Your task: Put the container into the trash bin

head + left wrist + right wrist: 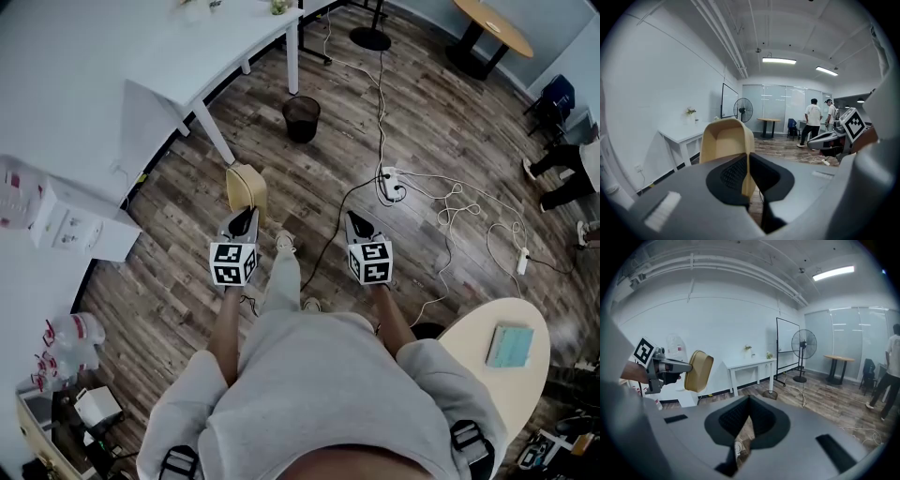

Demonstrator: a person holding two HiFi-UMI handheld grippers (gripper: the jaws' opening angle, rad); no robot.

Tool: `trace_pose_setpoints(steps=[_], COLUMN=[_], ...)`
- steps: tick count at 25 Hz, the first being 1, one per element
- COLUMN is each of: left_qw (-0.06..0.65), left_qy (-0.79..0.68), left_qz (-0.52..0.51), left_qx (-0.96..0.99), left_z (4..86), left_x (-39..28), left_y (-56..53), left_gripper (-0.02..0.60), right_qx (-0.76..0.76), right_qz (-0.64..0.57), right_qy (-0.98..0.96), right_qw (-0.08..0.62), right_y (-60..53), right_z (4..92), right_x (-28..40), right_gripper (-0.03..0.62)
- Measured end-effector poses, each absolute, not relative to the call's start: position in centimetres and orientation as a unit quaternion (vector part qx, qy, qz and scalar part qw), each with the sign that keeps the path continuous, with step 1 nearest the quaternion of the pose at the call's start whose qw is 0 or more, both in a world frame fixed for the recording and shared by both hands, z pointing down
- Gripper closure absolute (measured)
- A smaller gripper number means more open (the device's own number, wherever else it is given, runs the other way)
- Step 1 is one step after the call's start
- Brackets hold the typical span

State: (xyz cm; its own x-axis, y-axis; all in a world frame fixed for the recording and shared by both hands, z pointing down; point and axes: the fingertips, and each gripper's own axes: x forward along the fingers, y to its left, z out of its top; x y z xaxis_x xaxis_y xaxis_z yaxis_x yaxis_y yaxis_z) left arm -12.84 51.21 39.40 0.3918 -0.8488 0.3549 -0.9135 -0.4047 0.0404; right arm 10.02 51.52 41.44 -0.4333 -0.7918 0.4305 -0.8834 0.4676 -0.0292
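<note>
A tan, open-topped container [247,186] hangs in the air in front of me, one side wall pinched between the jaws of my left gripper [246,216]. In the left gripper view the container [725,140] stands upright just beyond the left gripper [748,158], whose pads are shut on its wall. My right gripper [354,218] is level with it to the right, shut and empty; in its own view the right gripper [749,400] has its tips together. A small black mesh trash bin [301,119] stands on the wood floor ahead by a desk leg, also visible as the trash bin [769,394].
White desks [187,56] run along the left wall. Cables and a power strip [392,183] lie on the floor right of the bin. A round pale table [473,370] with a teal book [511,345] is at my right. People stand far off [812,122].
</note>
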Motion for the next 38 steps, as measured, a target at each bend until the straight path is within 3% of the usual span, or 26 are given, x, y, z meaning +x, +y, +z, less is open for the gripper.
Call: trace_pose_setpoints(steps=[15, 38], left_qw=[0.129, 0.135], left_qy=[-0.508, -0.481], left_qz=[0.146, 0.138], left_qx=[0.839, 0.855], left_z=[41.2, 40.5], left_x=[-12.4, -17.8], left_y=[40.2, 19.1], left_gripper=[0.554, 0.554], right_qx=[0.509, 0.534], right_qz=[0.136, 0.134], right_qy=[-0.827, -0.810], right_qw=[0.194, 0.204], right_y=[41.5, 21.4], right_z=[42.7, 41.1], right_x=[9.6, 4.2], right_gripper=[0.580, 0.580])
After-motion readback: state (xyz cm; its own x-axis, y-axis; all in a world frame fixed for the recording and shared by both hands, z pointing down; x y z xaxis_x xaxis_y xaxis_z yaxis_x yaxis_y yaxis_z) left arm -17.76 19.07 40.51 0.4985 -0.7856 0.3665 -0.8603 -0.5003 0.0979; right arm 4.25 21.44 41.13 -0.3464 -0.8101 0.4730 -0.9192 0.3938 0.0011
